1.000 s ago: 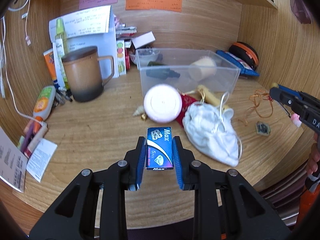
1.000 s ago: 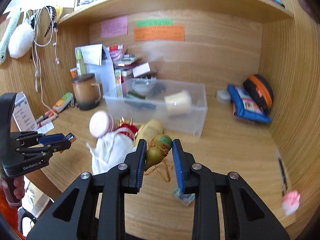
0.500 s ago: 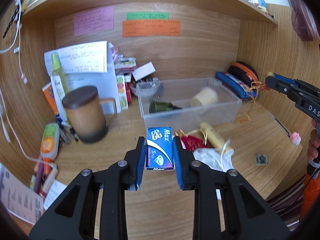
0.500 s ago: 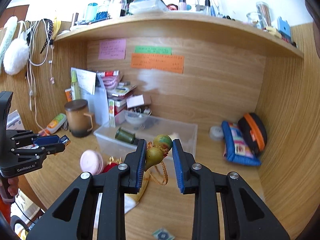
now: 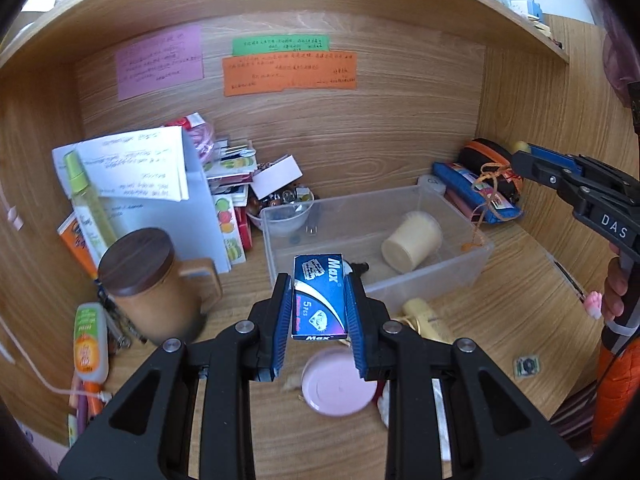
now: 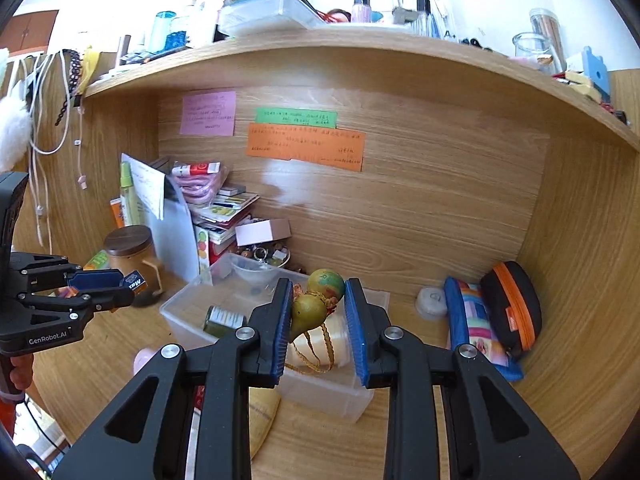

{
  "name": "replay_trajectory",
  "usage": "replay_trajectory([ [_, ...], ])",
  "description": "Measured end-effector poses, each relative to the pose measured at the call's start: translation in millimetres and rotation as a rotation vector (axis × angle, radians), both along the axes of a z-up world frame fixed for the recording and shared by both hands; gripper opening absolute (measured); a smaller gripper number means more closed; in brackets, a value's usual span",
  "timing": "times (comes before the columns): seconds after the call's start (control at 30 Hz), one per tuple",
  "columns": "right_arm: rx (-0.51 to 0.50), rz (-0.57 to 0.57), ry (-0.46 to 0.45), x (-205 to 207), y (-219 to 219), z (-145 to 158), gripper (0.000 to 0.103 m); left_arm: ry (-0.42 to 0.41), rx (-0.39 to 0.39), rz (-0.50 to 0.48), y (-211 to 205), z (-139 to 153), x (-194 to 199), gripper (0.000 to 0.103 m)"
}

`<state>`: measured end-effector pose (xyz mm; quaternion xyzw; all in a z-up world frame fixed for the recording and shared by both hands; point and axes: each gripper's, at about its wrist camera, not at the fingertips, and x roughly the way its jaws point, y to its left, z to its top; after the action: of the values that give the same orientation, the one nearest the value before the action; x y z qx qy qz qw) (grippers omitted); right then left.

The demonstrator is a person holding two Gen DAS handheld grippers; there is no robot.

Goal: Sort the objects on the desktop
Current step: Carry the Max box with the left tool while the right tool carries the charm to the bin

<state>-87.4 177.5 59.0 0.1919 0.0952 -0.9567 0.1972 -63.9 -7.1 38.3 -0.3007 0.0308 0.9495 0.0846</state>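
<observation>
Both grippers hover near the clear bin's rim (image 5: 452, 204), left fingers (image 5: 283, 312) clamping a blade box (image 5: 319, 298), right fingers (image 6: 280, 320) a gourd charm (image 6: 316, 302).

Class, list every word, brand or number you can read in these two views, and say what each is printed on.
"Max" and "5 Pcs": blue box in the left gripper.
"DAS": right gripper body.
"GenRobot.AI": left gripper body, right view.
Pink note, green note, orange note: handwriting too small to read.

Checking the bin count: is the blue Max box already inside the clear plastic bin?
No, the blue Max box is clamped between the left gripper pads, held in the air in front of the clear plastic bin.
</observation>
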Motion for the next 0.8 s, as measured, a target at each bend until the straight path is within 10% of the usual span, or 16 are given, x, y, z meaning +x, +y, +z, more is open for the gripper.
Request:
replay_trajectory([
  [0.8,0.047,0.024,-0.178,-61.1,1.7,-53.5,0.024,-0.117,-0.013,-0.086,38.4,-27.7,-88.3,0.026],
])
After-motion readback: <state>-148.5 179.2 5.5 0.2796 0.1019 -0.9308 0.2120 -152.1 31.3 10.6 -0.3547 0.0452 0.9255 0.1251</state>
